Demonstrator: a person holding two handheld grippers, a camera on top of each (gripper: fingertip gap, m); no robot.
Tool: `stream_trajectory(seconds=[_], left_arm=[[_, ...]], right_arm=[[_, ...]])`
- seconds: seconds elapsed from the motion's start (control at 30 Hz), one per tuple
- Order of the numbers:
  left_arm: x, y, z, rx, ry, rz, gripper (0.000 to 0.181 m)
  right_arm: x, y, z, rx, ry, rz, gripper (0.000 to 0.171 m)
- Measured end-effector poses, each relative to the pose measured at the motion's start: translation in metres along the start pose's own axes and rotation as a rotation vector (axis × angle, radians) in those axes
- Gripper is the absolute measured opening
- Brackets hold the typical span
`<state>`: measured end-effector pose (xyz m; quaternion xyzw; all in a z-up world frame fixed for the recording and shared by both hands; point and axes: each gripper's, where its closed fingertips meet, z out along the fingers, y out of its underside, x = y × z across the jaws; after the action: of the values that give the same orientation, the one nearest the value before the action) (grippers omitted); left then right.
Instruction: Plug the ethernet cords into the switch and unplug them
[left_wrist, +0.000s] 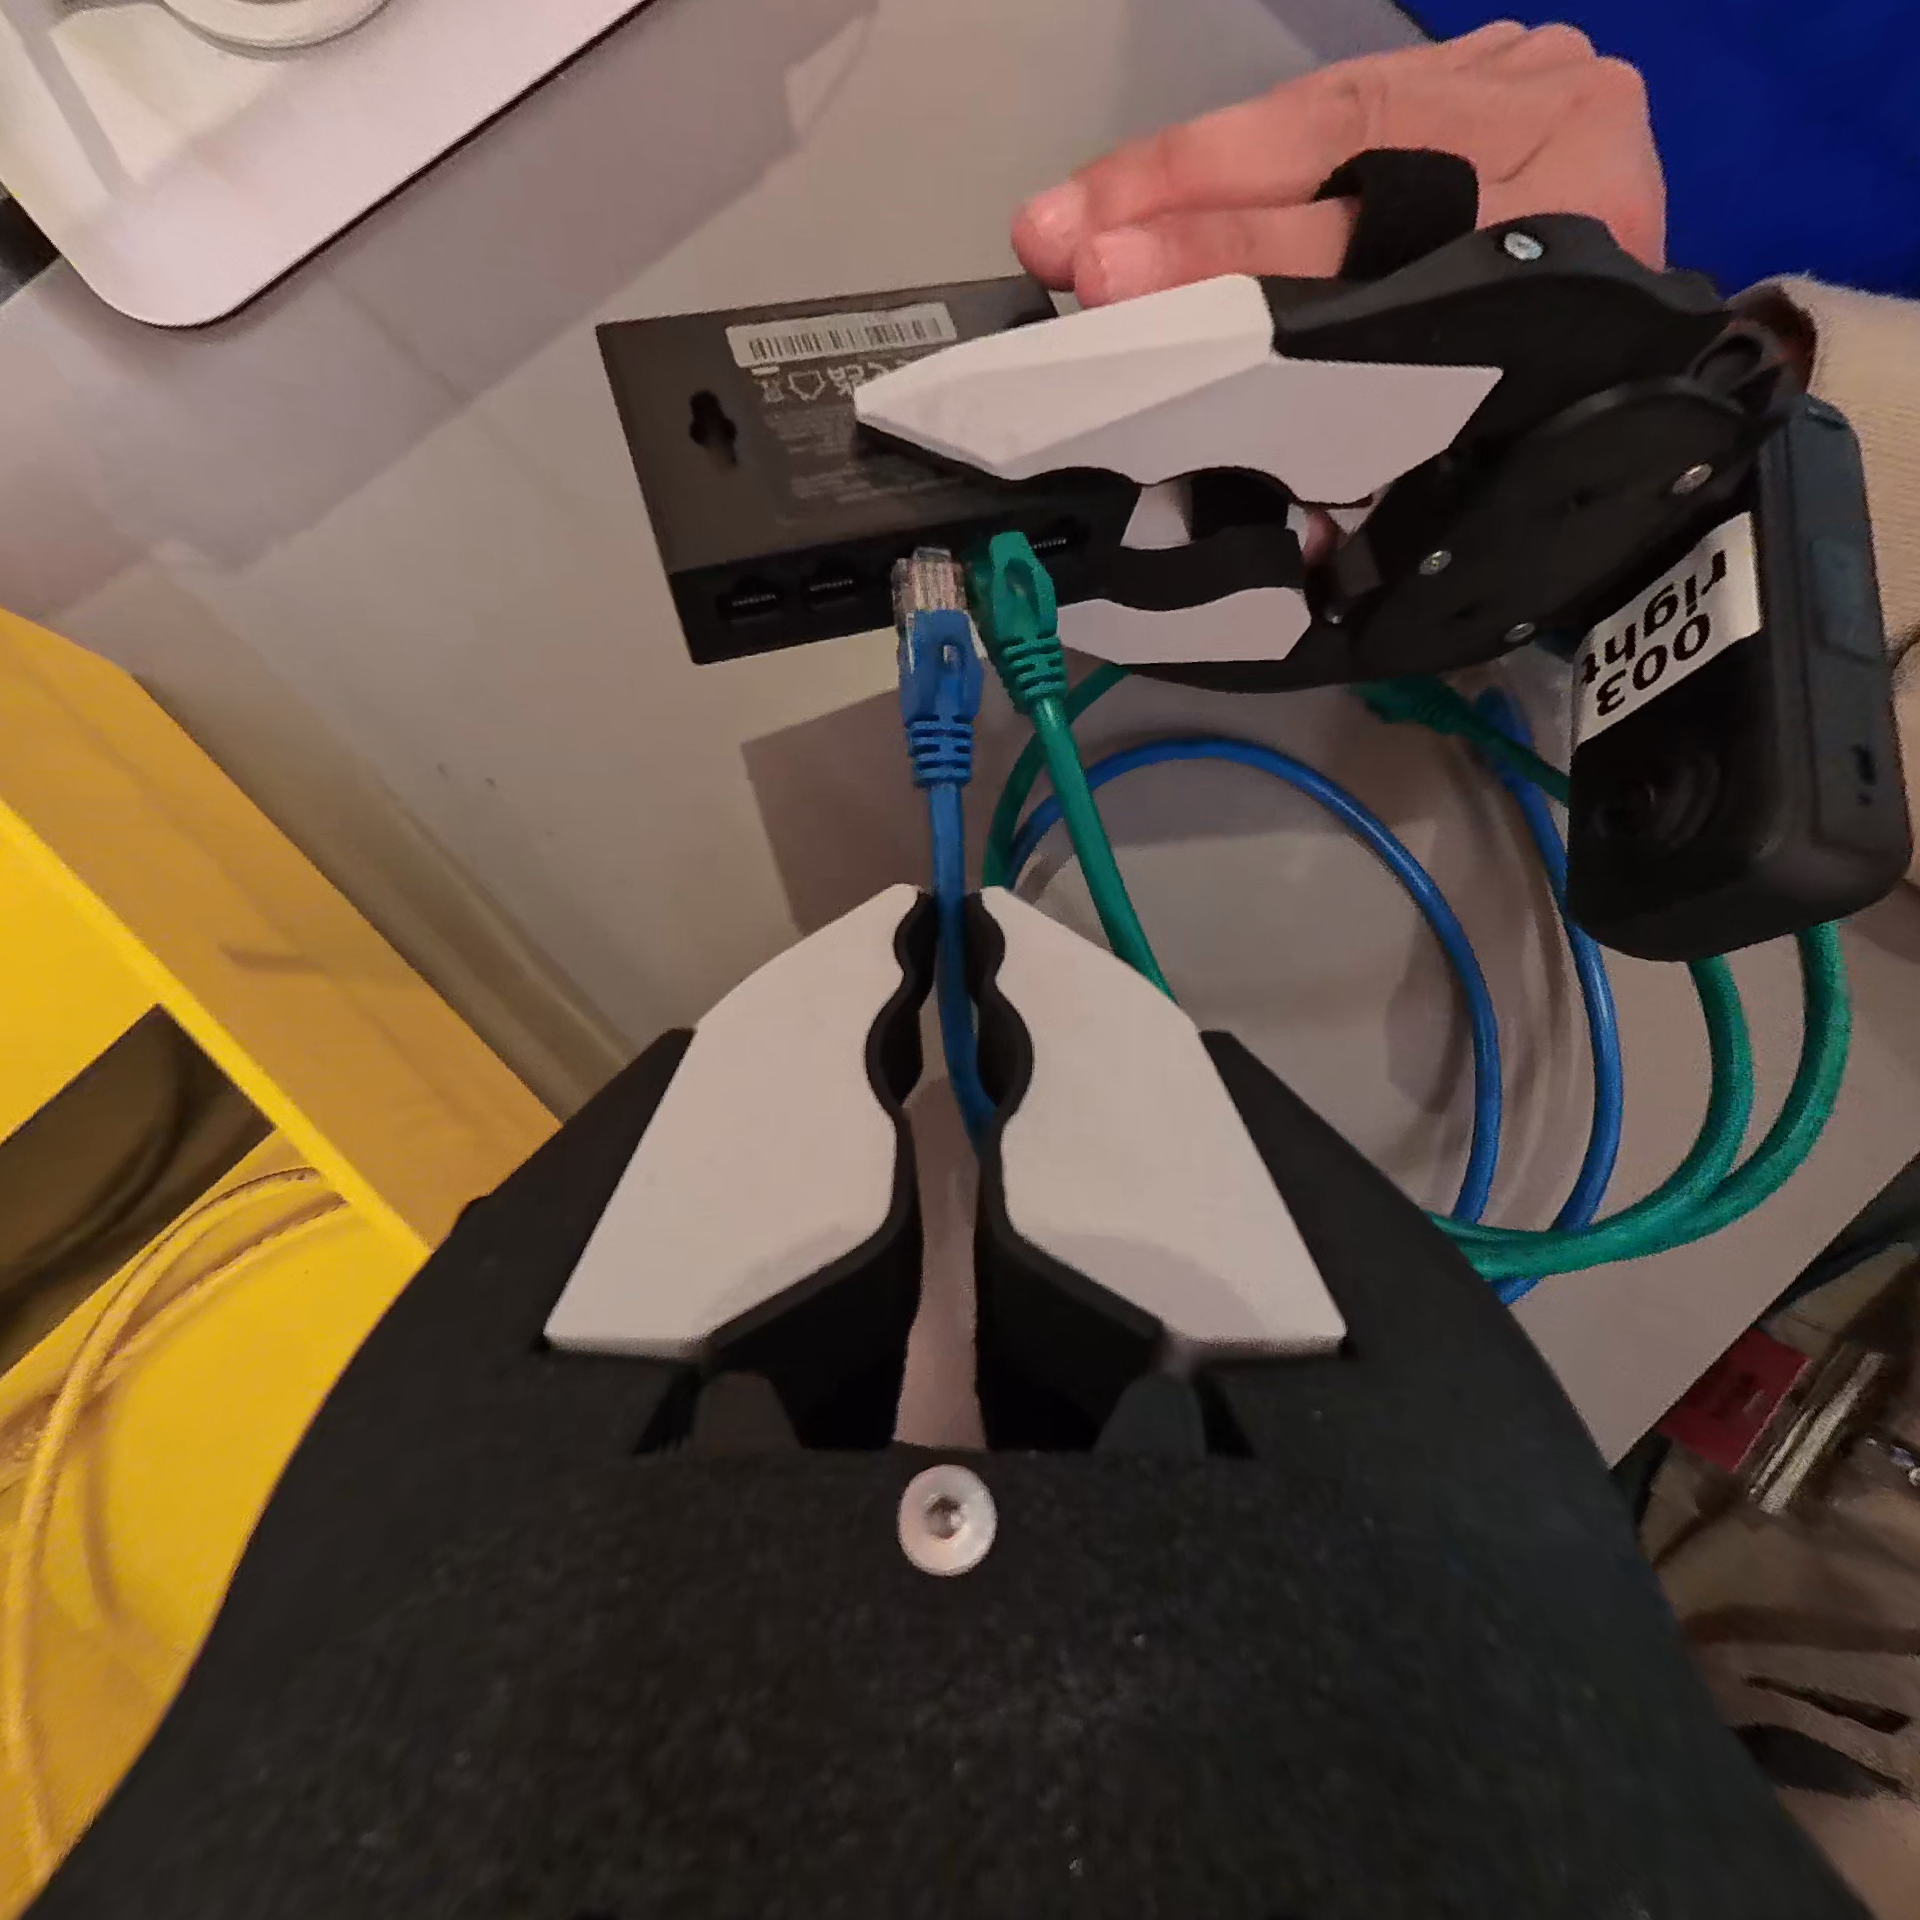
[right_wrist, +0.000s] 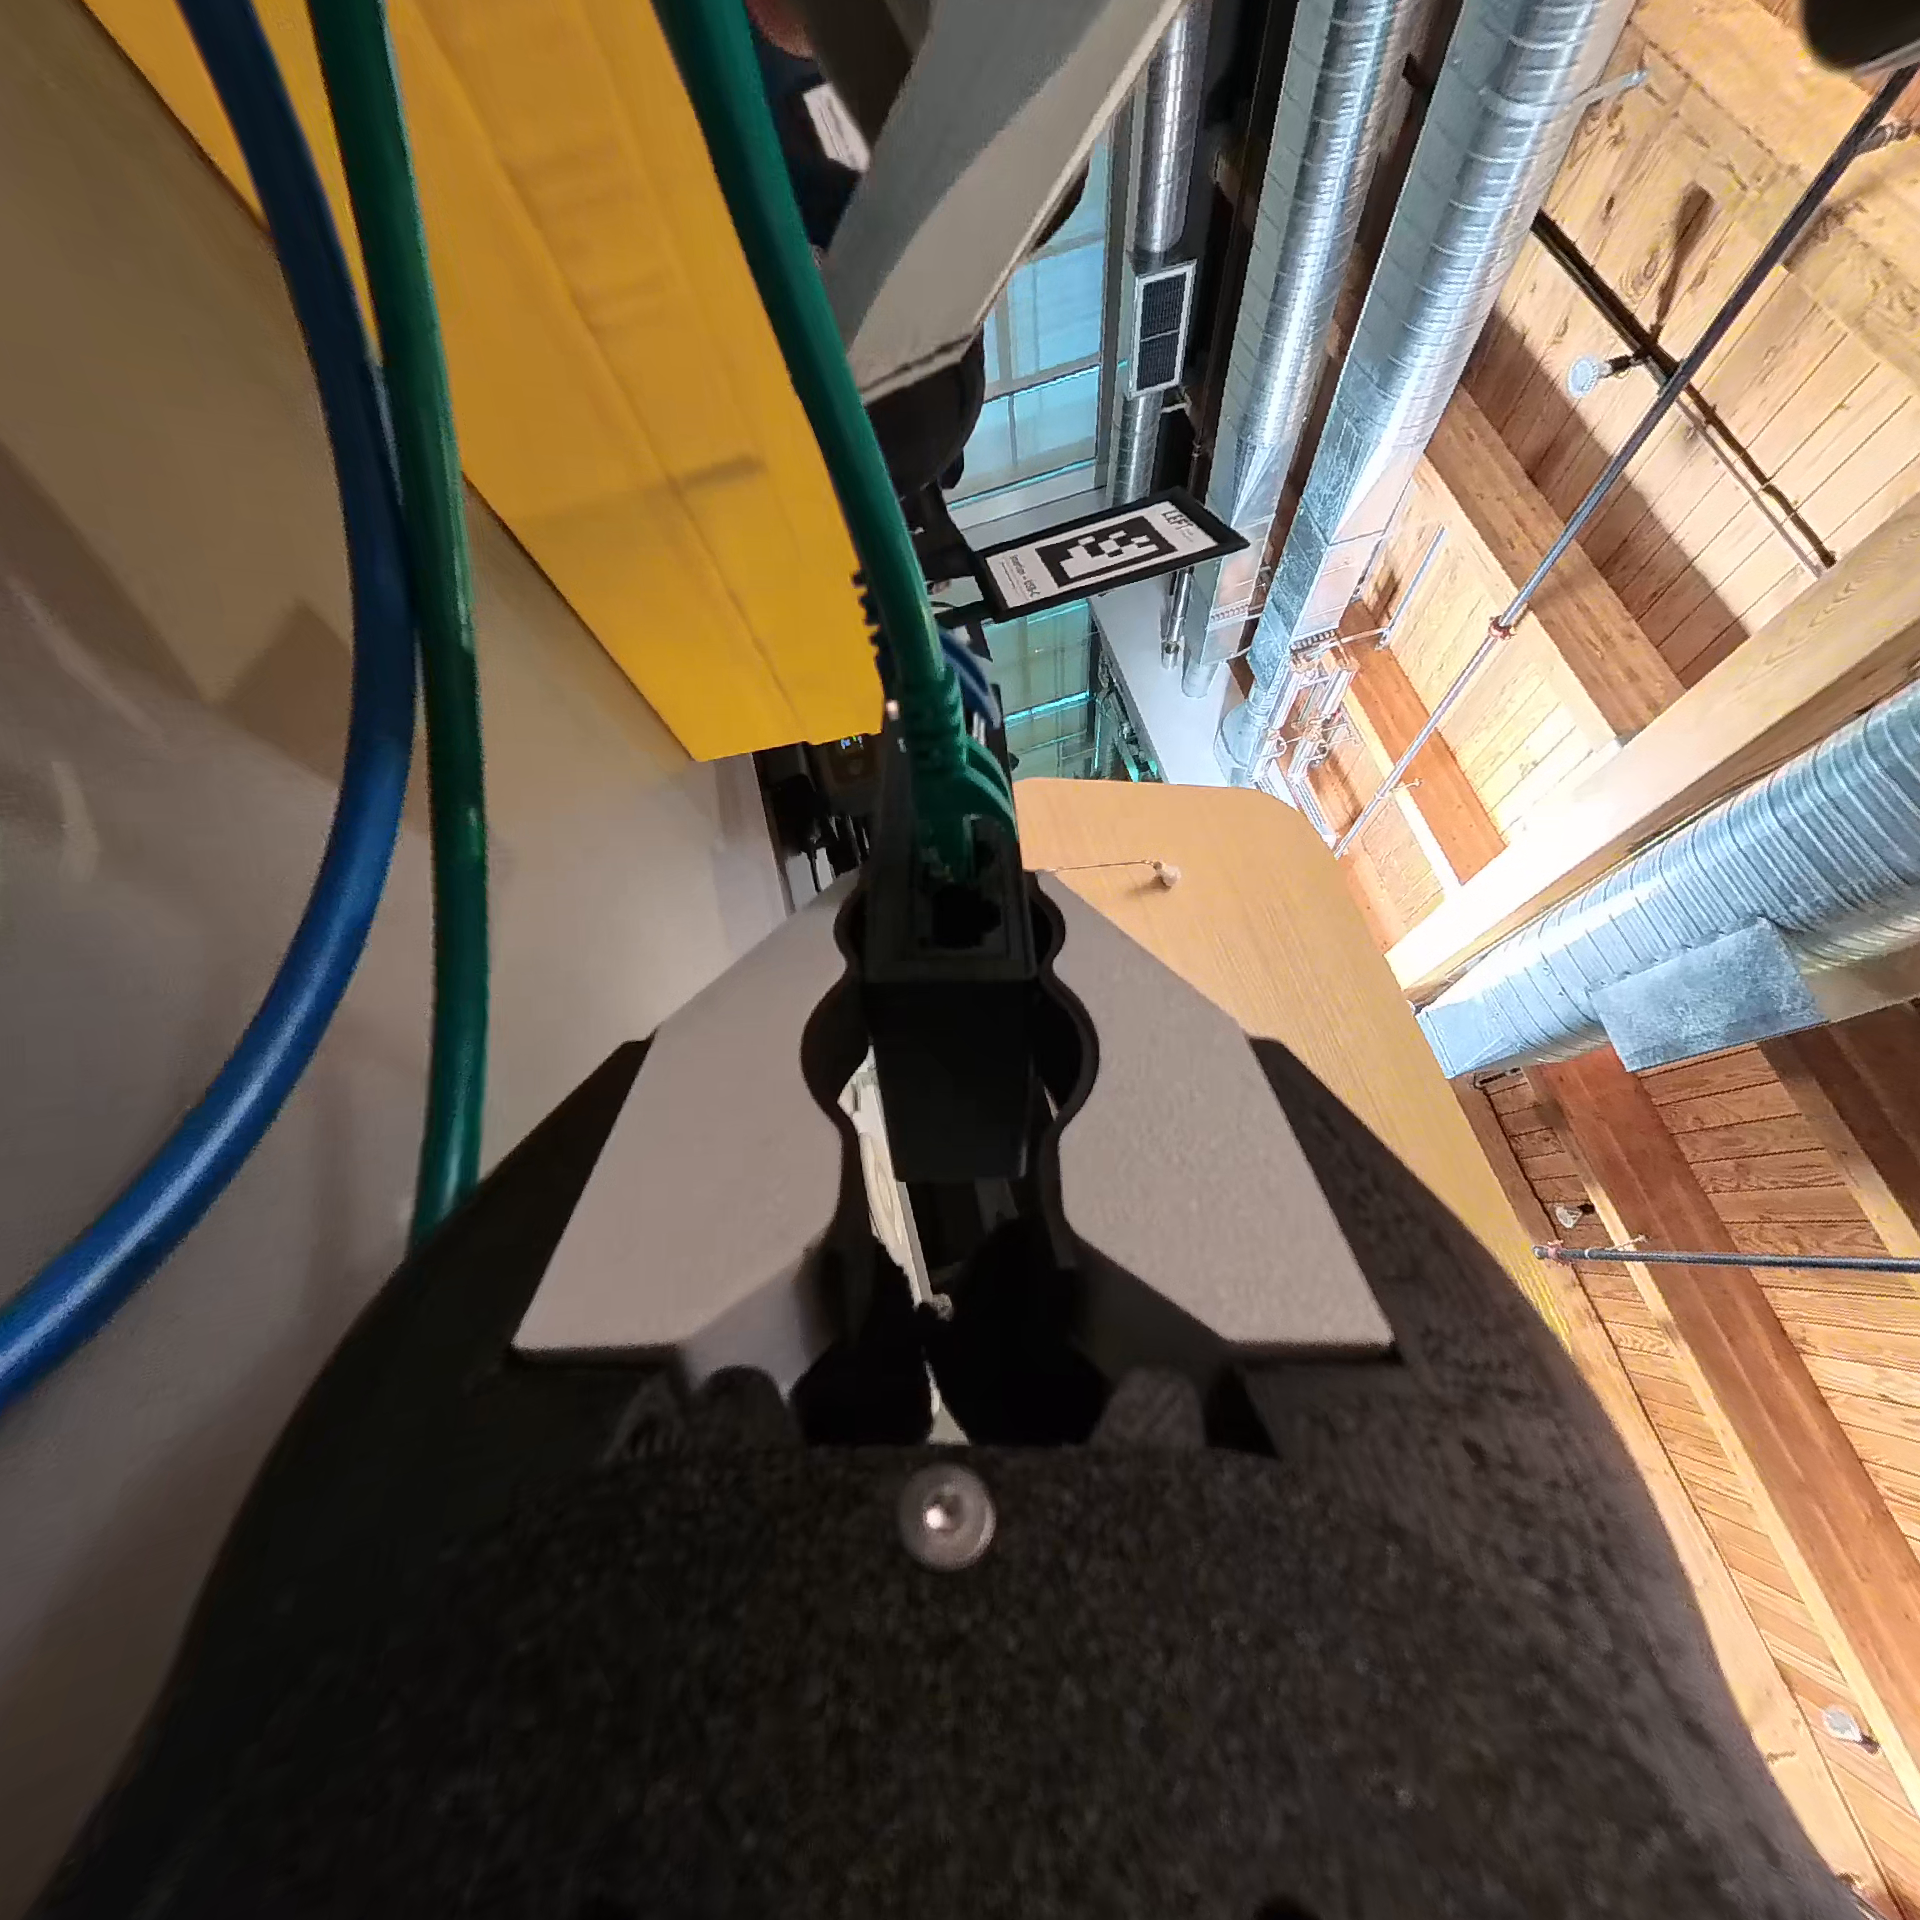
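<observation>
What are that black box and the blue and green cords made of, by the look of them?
The black box looks like hard matte plastic: flat moulded faces, a keyhole slot, little shine. The blue cord and green cord seem rubbery plastic, bending in smooth loops with ribbed collars. The blue cord's plug tip looks like clear plastic with metal contacts, though that is hard to confirm.

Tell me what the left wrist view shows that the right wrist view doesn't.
Only the left wrist view shows the blue plug out of the switch, just before its ports, with the left gripper shut on the blue cord. Only the right wrist view shows the ceiling ducts. Both show the green plug seated and the right gripper clamping the switch.
</observation>
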<state>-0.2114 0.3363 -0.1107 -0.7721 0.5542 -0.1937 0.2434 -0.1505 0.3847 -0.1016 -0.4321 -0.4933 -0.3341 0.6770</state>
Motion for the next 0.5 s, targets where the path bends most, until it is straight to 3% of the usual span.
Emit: stream_trajectory(seconds=[0.23, 0.5], left_arm=[[-0.008, 0.001, 0.005, 0.045, 0.022, -0.091, 0.004], [0.004, -0.006, 0.001, 0.112, 0.161, -0.154, 0.004]], right_arm=[[-0.001, 0.002, 0.001, -0.017, -0.001, -0.030, 0.025], [-0.006, -0.002, 0.002, -0.029, -0.010, -0.112, 0.026]])
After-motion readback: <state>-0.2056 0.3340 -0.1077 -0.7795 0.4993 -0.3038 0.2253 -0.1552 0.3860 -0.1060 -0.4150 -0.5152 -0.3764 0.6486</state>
